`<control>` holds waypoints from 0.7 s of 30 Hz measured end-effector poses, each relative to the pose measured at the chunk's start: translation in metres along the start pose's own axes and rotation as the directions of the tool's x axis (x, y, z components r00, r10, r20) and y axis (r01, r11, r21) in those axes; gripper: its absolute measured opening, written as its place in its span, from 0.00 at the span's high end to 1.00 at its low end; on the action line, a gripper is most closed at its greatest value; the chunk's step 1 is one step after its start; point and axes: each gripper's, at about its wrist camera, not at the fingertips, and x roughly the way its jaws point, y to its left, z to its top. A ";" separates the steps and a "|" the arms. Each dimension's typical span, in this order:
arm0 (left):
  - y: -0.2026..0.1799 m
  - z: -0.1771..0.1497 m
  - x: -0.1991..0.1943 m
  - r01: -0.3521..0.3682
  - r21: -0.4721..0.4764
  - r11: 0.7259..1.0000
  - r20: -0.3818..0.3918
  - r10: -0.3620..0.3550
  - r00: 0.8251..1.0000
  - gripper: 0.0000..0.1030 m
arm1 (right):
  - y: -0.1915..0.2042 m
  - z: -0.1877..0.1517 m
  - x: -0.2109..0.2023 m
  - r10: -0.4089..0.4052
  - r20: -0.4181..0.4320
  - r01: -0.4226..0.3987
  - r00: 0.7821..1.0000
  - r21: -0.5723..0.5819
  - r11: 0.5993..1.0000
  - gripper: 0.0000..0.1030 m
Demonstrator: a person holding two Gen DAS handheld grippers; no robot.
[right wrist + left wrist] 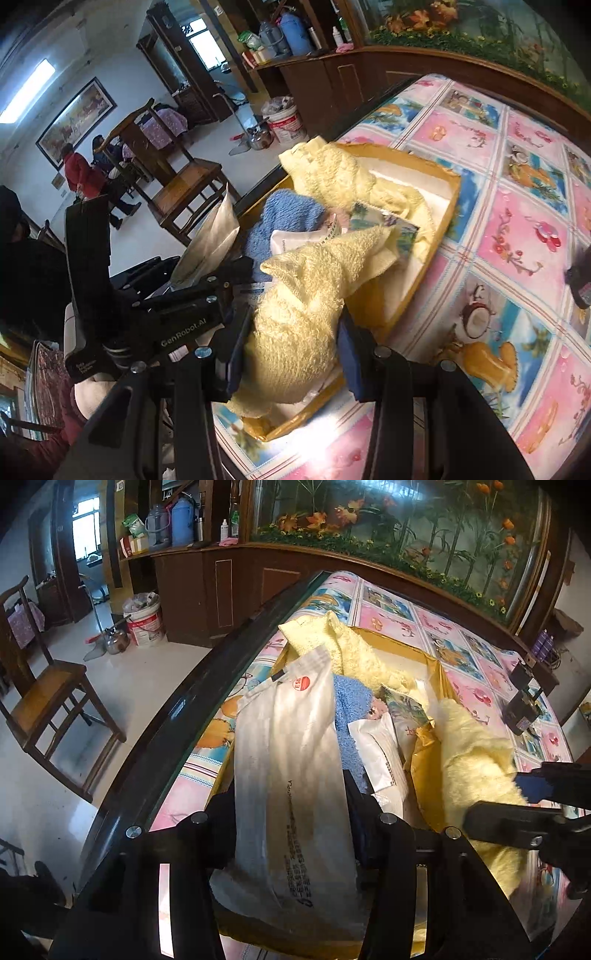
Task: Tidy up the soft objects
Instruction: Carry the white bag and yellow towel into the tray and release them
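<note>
A shallow cardboard box (439, 672) (448, 206) sits on a table with a patterned cloth. It holds a blue towel (349, 709) (280, 218), a yellow towel (354, 650) (332, 173) and small packets (380, 753). My left gripper (288, 812) is shut on a long white plastic bag (288, 746), which lies over the box's left side; the bag also shows in the right wrist view (210, 236). My right gripper (291, 350) is shut on a second yellow towel (299, 314) (476, 760) at the box's near edge. The right gripper also shows in the left wrist view (524, 801).
The table's dark edge (177, 720) runs along the left. A wooden chair (48, 698) (177, 184) stands on the floor beside it. A white bucket (146, 622) and kettle (116, 638) stand by a cabinet. A small dark device (522, 701) (581, 280) sits on the cloth at right.
</note>
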 end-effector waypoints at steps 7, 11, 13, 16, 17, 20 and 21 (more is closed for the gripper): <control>-0.010 -0.003 -0.027 -0.061 0.027 0.998 0.092 0.059 0.994 0.53 | -0.001 0.013 0.032 -0.088 -0.042 0.087 0.995 -0.008 0.996 0.58; -0.019 -0.004 -0.039 -0.156 0.028 0.987 0.145 0.151 0.978 0.48 | 0.005 0.016 0.038 -0.165 -0.025 0.164 0.986 -0.054 0.985 0.57; -0.022 -0.004 -0.044 -0.232 0.023 0.972 0.174 0.225 0.959 0.33 | 0.006 0.014 0.034 -0.158 -0.007 0.157 0.987 -0.054 0.986 0.55; -0.023 -0.005 -0.055 -0.286 0.012 0.958 0.220 0.277 0.935 0.28 | 0.001 0.013 0.024 -0.116 0.024 0.116 0.993 -0.017 0.993 0.53; -0.023 -0.005 -0.057 -0.277 0.009 0.961 0.221 0.268 0.938 0.28 | 0.000 0.013 0.022 -0.107 0.034 0.107 0.994 -0.011 0.994 0.51; -0.024 -0.006 -0.062 -0.276 0.007 0.961 0.224 0.268 0.937 0.28 | -0.001 0.011 0.008 -0.101 0.073 0.101 0.992 0.001 0.995 0.45; -0.024 -0.006 -0.064 -0.278 0.007 0.961 0.223 0.269 0.937 0.28 | -0.001 0.009 0.004 -0.096 0.083 0.096 0.992 0.008 0.995 0.45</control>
